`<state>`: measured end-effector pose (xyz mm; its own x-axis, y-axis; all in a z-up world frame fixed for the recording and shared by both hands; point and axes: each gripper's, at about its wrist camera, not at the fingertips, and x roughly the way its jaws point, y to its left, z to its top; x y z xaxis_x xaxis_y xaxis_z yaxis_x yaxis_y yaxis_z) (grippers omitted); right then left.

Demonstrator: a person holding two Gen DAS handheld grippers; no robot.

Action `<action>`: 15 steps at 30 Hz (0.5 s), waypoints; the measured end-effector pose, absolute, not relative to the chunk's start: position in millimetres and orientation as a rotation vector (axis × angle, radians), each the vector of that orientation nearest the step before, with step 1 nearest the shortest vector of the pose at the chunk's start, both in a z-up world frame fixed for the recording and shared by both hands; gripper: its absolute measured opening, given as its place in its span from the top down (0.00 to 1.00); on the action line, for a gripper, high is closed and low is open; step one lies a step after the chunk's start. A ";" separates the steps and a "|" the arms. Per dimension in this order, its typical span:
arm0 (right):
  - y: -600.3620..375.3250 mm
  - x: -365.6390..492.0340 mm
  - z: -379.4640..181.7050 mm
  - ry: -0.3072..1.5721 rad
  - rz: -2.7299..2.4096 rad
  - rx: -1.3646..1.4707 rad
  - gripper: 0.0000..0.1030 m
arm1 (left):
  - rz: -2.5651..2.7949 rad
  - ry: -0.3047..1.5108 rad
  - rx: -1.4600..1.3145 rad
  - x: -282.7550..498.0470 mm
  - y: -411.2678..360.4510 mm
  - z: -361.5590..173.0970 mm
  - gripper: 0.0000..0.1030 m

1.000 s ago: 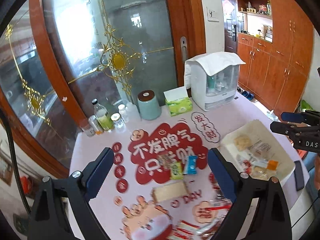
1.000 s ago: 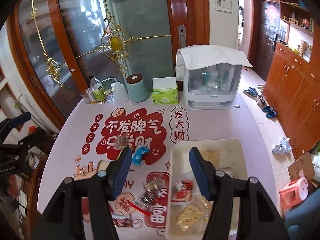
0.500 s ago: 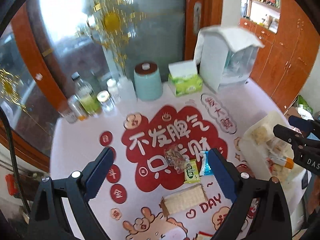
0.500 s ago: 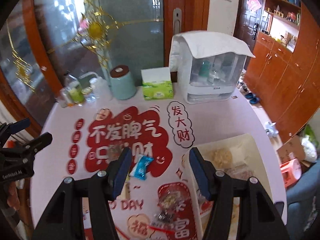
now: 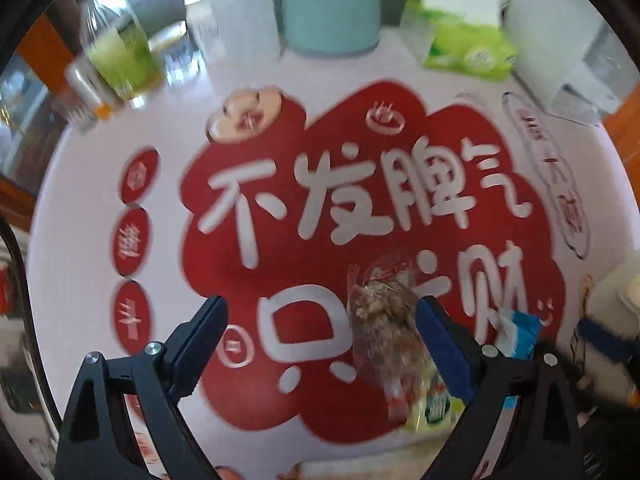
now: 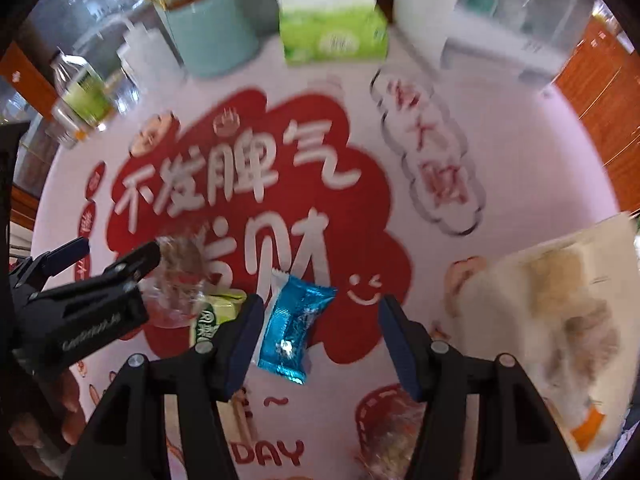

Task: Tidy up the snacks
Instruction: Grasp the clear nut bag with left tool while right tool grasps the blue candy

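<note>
Between my right fingers: the blue packet [image 6: 295, 330] lies flat on the tablecloth [image 6: 540, 152], nearer my left-hand finger, at about 10 o'clock from the midpoint of my right gripper [image 6: 320, 340].
Right gripper state: spread wide, touching nothing that I can see.
Blue packet axis: long axis runs roughly 1 o'clock to 7 o'clock, the far end tipped toward 1 o'clock.
Left gripper [image 5: 320, 344] state: spread wide, gripping nothing.
Clear packet [image 5: 382, 332]: brown crumbly filling; it lies between my left fingers, up against the right-hand finger, at about 3 o'clock from that gripper's midpoint.
Clear packet axis: close to 12 o'clock to 6 o'clock, the near end leaning slightly toward 5 o'clock.
Green packet [image 5: 434, 408]: peeks out under the clear packet's near end, just beside my right-hand finger; its direction is too hidden to tell.
Tray [image 6: 624, 240]: at 3 o'clock in the right view, well apart from the blue packet, with pale snacks in it.
Far edge: a mint canister [image 5: 330, 4] and a tissue box [image 6: 334, 36] at 12 o'clock.
</note>
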<state>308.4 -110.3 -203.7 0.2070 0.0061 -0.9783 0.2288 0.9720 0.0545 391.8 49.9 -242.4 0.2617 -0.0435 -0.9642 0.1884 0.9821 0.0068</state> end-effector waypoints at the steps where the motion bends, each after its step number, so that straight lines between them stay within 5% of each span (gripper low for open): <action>1: -109.2 310.0 -214.7 1.383 -0.153 0.211 0.42 | -0.168 1.310 0.089 394.1 49.3 -249.6 0.08; 7: -94.1 309.1 -240.3 1.387 -0.125 0.200 0.42 | -0.189 1.317 0.069 391.6 39.4 -265.1 0.12; 10: -85.7 307.7 -240.1 1.367 -0.135 0.137 0.44 | -0.210 1.304 0.048 386.3 39.6 -265.8 0.25; 14: -81.5 304.8 -238.4 1.338 -0.141 0.090 0.68 | -0.217 1.270 0.025 383.4 43.3 -258.9 0.54; 15: -81.4 303.7 -238.0 1.335 -0.142 0.092 0.70 | -0.221 1.271 0.025 382.8 43.4 -259.1 0.54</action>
<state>303.7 -81.4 -238.0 0.2267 -0.0500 -0.9727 0.1552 0.9878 -0.0146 382.8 43.4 -259.1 0.2768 -0.1511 -0.9490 0.1782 0.9785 -0.1039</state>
